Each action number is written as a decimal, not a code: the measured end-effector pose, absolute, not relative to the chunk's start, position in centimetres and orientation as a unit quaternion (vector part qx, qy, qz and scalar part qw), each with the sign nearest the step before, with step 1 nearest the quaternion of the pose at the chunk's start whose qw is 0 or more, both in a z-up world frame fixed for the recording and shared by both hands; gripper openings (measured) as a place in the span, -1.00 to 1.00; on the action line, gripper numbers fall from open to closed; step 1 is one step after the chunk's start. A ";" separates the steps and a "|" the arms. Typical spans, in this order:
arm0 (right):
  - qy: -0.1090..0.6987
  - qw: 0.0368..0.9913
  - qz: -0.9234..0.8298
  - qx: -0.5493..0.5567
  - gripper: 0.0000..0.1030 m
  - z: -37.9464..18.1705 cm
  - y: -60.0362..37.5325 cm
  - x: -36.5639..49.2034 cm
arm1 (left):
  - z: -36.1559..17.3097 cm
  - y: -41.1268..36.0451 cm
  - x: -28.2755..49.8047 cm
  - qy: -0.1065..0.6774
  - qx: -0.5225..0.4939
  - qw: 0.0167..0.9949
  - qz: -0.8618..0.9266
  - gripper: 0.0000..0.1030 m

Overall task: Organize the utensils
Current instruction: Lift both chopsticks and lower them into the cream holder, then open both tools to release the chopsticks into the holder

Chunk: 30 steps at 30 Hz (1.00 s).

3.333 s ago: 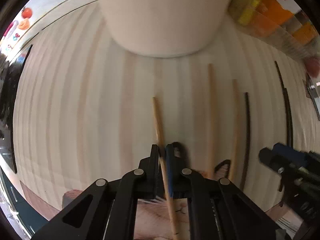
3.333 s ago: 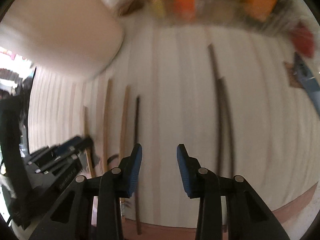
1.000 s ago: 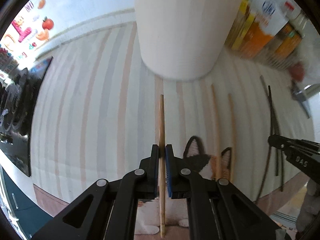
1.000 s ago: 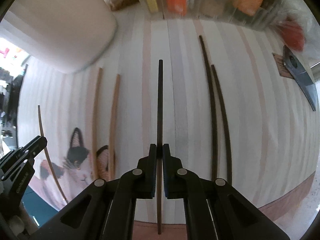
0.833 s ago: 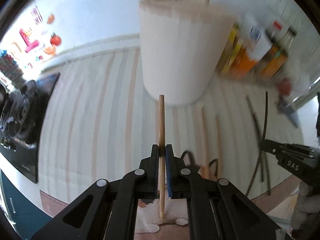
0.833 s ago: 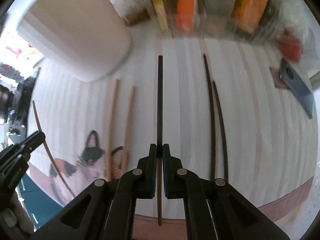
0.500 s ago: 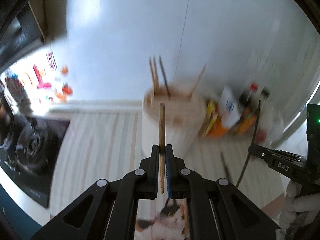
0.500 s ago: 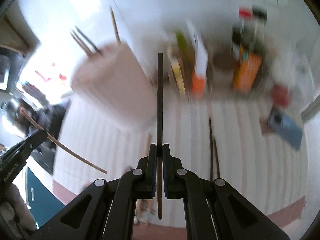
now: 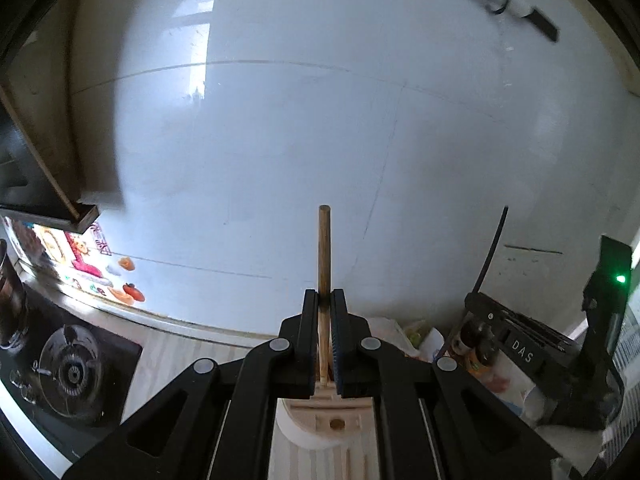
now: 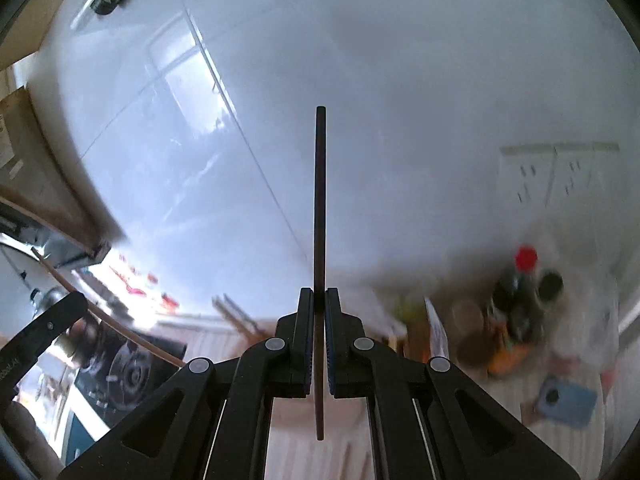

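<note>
My left gripper [image 9: 324,304] is shut on a light wooden chopstick [image 9: 324,248] held upright, its lower end over the top of the cream utensil holder [image 9: 326,420] just below the jaws. My right gripper [image 10: 319,304] is shut on a dark chopstick [image 10: 320,200], also held upright against the white wall. The right gripper with its dark chopstick [image 9: 490,252] shows at the right of the left wrist view. The left gripper's finger [image 10: 44,332] and its wooden chopstick [image 10: 116,328] show at the left of the right wrist view. Sticks [image 10: 236,320] standing in the holder show blurred there.
A gas hob [image 9: 72,372] lies at the left on the striped counter [image 9: 172,356]. Sauce bottles [image 10: 520,304] and packets stand at the back right by the wall. A blue phone [image 10: 564,400] lies on the counter at the right. A cabinet [image 9: 44,168] hangs at upper left.
Both grippers have risen off the counter and tilted up toward the wall, each still gripping its chopstick. The left one now stands right over the holder's top.
</note>
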State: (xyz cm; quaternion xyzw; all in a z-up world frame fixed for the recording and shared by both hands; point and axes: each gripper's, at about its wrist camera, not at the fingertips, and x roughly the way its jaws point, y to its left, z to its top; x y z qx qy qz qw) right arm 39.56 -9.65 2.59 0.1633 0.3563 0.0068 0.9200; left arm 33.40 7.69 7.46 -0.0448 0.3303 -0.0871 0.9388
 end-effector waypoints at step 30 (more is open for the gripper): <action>0.412 0.899 0.046 0.141 -0.87 -4.6 -5.9 47.2 | 1.3 7.7 39.4 0.420 -0.042 0.905 -0.060 -0.77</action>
